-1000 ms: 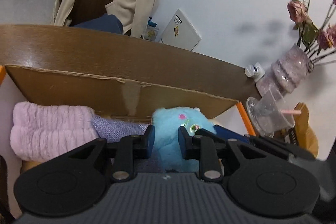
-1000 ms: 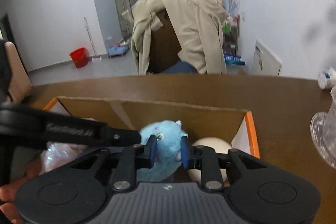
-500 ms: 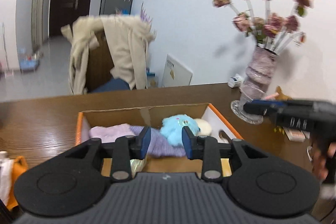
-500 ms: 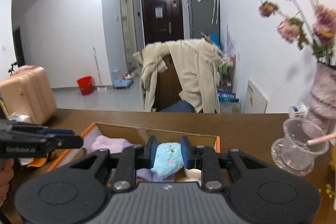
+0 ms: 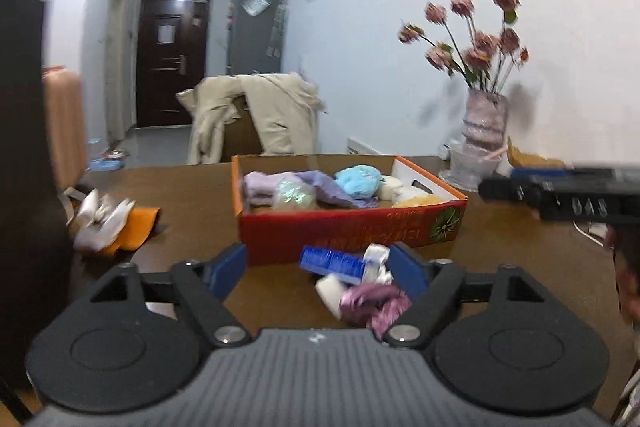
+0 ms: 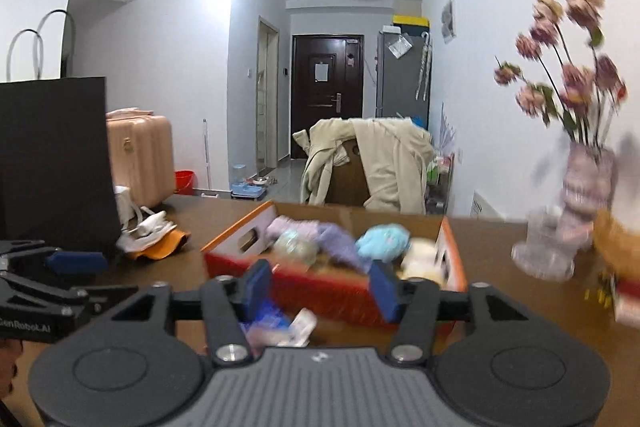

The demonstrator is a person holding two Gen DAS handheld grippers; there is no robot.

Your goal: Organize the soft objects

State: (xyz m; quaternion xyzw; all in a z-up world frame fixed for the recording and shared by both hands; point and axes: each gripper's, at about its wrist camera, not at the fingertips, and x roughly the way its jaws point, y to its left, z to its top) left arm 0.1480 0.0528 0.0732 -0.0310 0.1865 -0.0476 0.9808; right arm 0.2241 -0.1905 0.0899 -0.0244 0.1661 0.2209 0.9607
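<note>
While the left wrist view looks across a brown wooden table point(image 5: 192, 195), the left tool point(image 5: 318, 265) stands wide with nothing gripped; its jaws have just been opening. Beyond it sits the landmark, an orange-red cardboard box point(image 5: 348, 227). Inside the box lie a pale lilac knitted cloth point(image 5: 260, 185), a shiny crinkled bundle point(image 5: 294, 193), a round blue plush toy point(image 5: 358, 179) and a cream soft ball point(image 5: 394, 187). Just in front of the box, between the open jaws but untouched, lie a blue ridged block point(image 5: 332, 263) and a purple metallic scrunched wrap point(image 5: 376, 303). Left of the box rests an orange cap with white cloth point(image 5: 110, 223). Right of it the right tool point(image 5: 560, 193) enters.

From the right wrist view, blurred, the right tool point(image 6: 318, 285) is also open and empty, its jaws having just been opening, the box point(image 6: 328, 291) straight ahead.

Judging by this, most soft things are boxed; the items in front and the cap pile appear left to sort.
</note>
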